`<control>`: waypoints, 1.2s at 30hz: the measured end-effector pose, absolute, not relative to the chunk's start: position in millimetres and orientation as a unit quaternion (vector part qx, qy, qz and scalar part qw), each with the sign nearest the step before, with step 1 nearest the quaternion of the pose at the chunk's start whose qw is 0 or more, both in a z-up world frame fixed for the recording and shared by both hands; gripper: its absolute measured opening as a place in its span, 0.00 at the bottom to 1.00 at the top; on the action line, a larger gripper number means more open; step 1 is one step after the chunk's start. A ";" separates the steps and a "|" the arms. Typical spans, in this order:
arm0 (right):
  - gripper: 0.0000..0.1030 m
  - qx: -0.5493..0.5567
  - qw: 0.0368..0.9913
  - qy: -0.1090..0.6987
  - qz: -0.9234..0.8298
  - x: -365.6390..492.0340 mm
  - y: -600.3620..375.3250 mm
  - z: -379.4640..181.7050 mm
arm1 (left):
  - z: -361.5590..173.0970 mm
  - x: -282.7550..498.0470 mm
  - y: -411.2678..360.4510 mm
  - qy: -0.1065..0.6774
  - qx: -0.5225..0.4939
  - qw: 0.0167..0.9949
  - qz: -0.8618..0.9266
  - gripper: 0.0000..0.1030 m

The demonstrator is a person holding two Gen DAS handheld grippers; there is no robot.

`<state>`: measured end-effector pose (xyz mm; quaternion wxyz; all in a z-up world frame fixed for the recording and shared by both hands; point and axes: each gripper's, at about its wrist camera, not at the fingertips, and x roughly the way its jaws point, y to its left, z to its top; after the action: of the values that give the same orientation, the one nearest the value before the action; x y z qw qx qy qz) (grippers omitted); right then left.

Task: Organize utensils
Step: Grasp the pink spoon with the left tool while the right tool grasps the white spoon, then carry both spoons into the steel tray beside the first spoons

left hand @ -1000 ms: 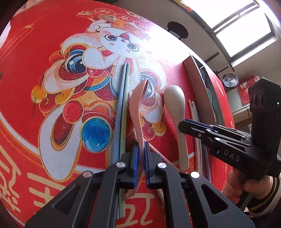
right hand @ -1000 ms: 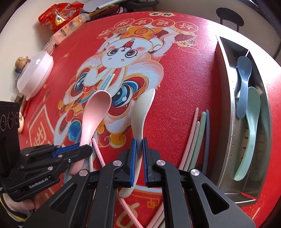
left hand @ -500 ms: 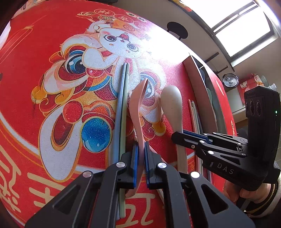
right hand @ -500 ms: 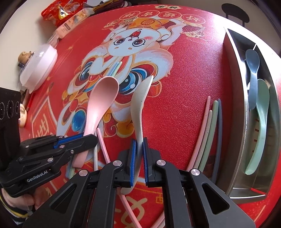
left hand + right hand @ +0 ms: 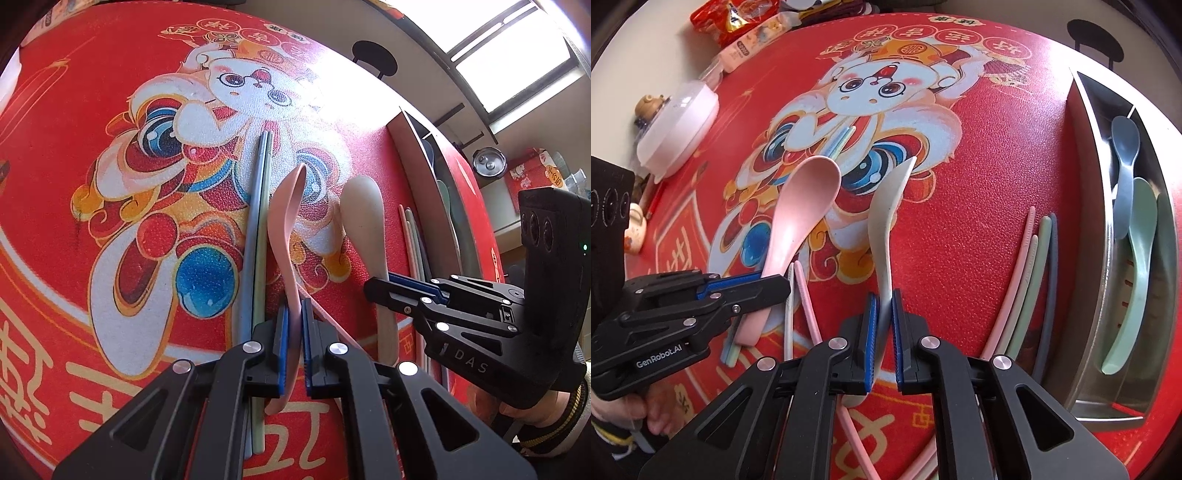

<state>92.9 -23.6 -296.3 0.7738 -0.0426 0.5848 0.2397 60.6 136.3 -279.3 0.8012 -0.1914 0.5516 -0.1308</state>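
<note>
Spoons ride clamped by their handles, the pink spoon in the left gripper and the cream spoon in the right gripper, so each should travel level toward the steel tray holding 2 spoons.

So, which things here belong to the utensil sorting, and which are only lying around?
For the job:
- pink spoon, in left gripper
- cream spoon, in right gripper
- chopsticks on the mat
- metal tray holding two spoons

Lying about:
- white lidded dish
- snack packets
</note>
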 end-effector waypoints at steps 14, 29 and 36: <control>0.07 -0.088 0.777 0.587 0.208 90.3 -17.4 -294.0 | -277.9 57.5 135.1 0.554 -0.189 0.801 -0.123 0.06; 0.07 0.002 0.793 0.573 0.207 91.3 -49.2 -274.6 | -252.3 64.5 126.1 0.532 -0.189 0.812 -0.146 0.06; 0.07 0.036 0.821 0.542 0.178 94.1 -81.7 -245.6 | -231.2 84.8 104.0 0.523 -0.181 0.814 -0.174 0.06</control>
<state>94.1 -81.7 -245.6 0.8207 0.0356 0.5419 0.1776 84.8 104.0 -231.2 0.8142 -0.1813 0.5235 -0.1737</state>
